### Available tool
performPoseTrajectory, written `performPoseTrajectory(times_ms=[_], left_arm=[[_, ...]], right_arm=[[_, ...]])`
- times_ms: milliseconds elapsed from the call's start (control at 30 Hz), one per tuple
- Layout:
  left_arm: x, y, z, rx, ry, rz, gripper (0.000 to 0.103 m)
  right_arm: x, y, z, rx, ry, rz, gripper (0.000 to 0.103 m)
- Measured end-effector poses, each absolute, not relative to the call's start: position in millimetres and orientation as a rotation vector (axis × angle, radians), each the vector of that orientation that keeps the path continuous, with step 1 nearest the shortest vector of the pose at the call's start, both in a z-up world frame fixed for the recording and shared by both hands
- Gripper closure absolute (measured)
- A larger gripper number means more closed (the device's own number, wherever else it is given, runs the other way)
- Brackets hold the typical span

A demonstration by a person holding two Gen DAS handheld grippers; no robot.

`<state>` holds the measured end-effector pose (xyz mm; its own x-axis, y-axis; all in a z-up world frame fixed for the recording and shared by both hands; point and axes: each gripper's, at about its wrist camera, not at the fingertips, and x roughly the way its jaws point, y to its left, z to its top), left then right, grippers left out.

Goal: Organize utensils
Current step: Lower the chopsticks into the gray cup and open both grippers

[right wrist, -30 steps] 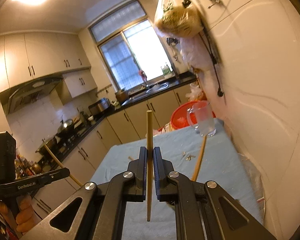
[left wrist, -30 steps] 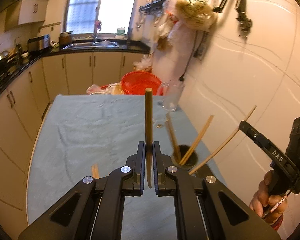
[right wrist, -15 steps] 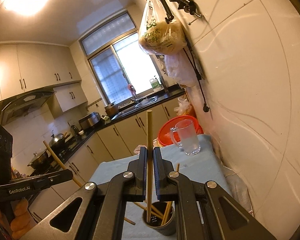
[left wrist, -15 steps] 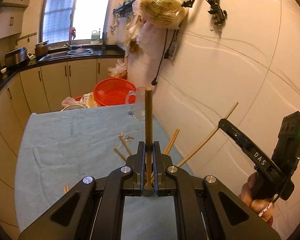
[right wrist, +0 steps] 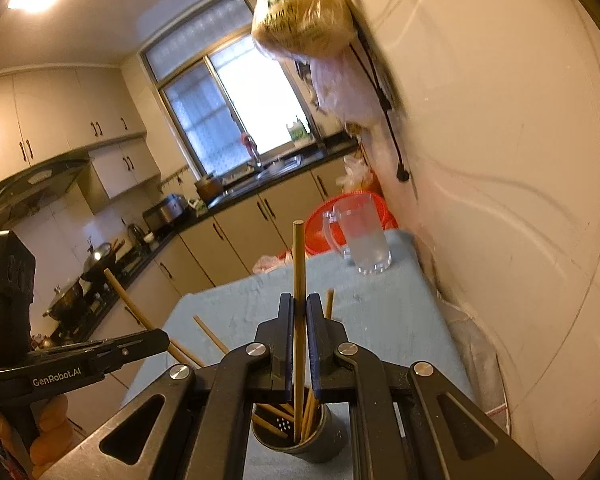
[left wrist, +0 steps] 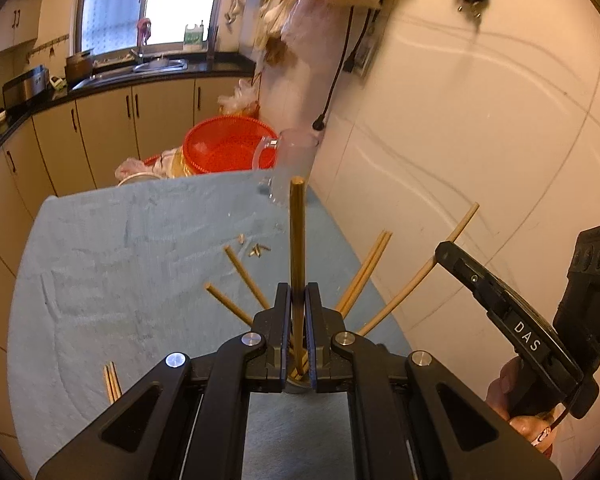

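Observation:
My left gripper point(left wrist: 298, 300) is shut on an upright wooden chopstick point(left wrist: 297, 240). Its lower end reaches the mouth of the dark utensil holder point(left wrist: 298, 379), mostly hidden under the jaws. Several chopsticks point(left wrist: 365, 270) lean out of that holder. My right gripper point(right wrist: 299, 308) is shut on another chopstick point(right wrist: 299, 264), whose lower end sits inside the holder point(right wrist: 300, 438). In the left wrist view the right gripper point(left wrist: 446, 250) comes in from the right, its chopstick point(left wrist: 420, 276) slanting toward the holder. In the right wrist view the left gripper point(right wrist: 162, 338) shows at the left.
A blue-grey cloth point(left wrist: 120, 260) covers the table. Three loose chopsticks point(left wrist: 112, 380) lie near its front left. A glass mug point(right wrist: 364, 236) and a red basket point(left wrist: 228, 148) stand at the far end. The white wall point(left wrist: 480, 140) runs close along the right.
Both grippers have moved in over the holder and sunk. The holder now sits right under both sets of jaws, and the right chopstick's lower end has gone into it.

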<state>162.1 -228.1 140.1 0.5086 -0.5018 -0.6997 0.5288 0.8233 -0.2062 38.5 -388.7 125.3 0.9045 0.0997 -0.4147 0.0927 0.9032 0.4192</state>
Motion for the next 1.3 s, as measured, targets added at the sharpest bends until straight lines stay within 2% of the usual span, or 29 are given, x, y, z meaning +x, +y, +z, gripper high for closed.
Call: performPoseTrajectory(times_ms=[267, 500, 567, 633, 700, 867, 1000, 1067, 1167, 1300], left_arm=[[169.0, -226.1, 115.5, 0.053, 0.864, -0.599, 0.097], [166.3, -223.6, 116.0, 0.046, 0.860, -0.599, 0.096], [165.0, -222.2, 117.4, 0.041, 0.858, -0.600, 0.094], [162.5, -221.4, 120.1, 0.034, 0.852, -0.600, 0.082], [158.8, -218.8, 123.8, 0.025, 0.837, -0.598, 0.076], [146.1, -204.6, 137.6, 0.011, 0.798, -0.597, 0.076], [132.5, -183.6, 148.1, -0.007, 0.762, -0.585, 0.071], [125.3, -169.2, 151.3, -0.020, 0.747, -0.568, 0.069], [118.3, -148.2, 150.0, -0.034, 0.743, -0.542, 0.069], [110.8, -107.2, 139.2, -0.061, 0.755, -0.482, 0.069]], right_arm=[[54.5, -382.0, 94.5, 0.452, 0.538, 0.006, 0.096], [59.3, -382.0, 86.7, 0.469, 0.575, 0.010, 0.093], [58.2, -382.7, 88.9, 0.463, 0.569, 0.004, 0.093], [54.7, -384.0, 93.6, 0.464, 0.559, 0.002, 0.093], [49.7, -383.7, 99.1, 0.461, 0.545, -0.002, 0.093], [33.3, -381.7, 113.9, 0.458, 0.511, -0.015, 0.093], [16.8, -374.8, 125.2, 0.444, 0.484, -0.016, 0.082], [9.1, -370.6, 127.7, 0.441, 0.477, -0.010, 0.073], [1.1, -361.0, 126.2, 0.431, 0.486, 0.005, 0.066], [-3.7, -335.8, 115.7, 0.405, 0.535, 0.051, 0.063]])
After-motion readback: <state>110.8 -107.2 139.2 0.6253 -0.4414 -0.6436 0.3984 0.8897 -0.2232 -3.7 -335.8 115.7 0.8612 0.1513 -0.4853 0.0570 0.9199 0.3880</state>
